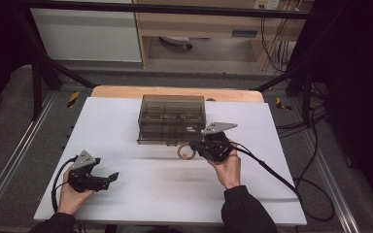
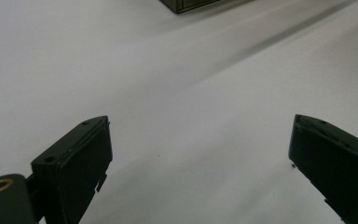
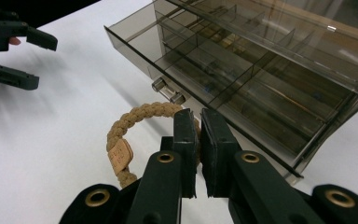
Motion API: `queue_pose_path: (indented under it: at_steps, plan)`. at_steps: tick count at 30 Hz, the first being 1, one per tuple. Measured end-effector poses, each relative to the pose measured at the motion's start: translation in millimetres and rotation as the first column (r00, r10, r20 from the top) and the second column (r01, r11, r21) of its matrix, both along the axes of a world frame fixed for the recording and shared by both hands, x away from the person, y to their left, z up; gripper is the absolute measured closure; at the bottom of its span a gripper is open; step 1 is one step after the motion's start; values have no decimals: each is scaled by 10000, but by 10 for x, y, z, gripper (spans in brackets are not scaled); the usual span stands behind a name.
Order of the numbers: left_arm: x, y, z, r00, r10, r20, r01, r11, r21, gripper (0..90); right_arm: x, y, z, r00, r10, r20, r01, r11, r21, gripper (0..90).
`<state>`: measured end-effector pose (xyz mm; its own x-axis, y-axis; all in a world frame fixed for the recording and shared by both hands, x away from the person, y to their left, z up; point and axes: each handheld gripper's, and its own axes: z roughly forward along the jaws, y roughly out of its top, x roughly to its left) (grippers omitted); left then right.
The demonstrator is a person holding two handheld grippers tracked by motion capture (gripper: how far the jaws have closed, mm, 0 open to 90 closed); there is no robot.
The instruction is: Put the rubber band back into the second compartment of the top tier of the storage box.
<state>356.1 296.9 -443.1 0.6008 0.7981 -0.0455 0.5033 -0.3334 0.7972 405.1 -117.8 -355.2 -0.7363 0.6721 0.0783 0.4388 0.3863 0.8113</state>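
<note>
Right gripper (image 3: 198, 154) fingers pinched shut on braided rope bracelet (image 3: 135, 121), just in front of the smoky plastic drawer box (image 3: 270, 70) near the surface's far edge; open drawer suggests stowing. Left gripper (image 2: 200, 154) fingers wide apart, empty, idle near the left front corner.

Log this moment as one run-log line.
right gripper: fingers shut on braided bracelet, lifted at open bottom drawer | left gripper: fingers open, idle on white table | organizer box: smoked plastic
</note>
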Motion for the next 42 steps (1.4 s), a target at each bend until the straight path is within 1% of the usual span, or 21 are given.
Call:
queue_pose_path:
  at_steps: [3, 13, 15, 23, 26, 42]
  plan:
    - [1, 3, 0, 10000, 10, 0, -10, 10000, -5, 53, 26, 17, 11, 10000, -54, -28, 54, 10000, -7, 852]
    - [0, 3, 1, 10000, 6, 4, -6, 10000, 1, 53, 108, 85, 76, 9999, -126, 89, 126, 9999, 21, 852]
    - [0, 2, 1, 10000, 7, 9, -7, 10000, -3, 53, 133, 99, 77, 9998, -144, 145, 144, 9999, -21, 852]
    - [-1, 4, 1, 10000, 10, 13, -10, 10000, -8, 53, 222, 164, 83, 9996, -233, 144, 234, 9997, -48, 852]
    - [-1, 1, 0, 10000, -4, 11, 4, 10000, 9, 53, 259, 184, 92, 9994, -332, 112, 331, 9994, 40, 852]
    - [0, 4, 0, 10000, 1, 9, -1, 10000, -3, 53, 456, 262, 103, 9982, -577, 165, 577, 9983, 22, 853]
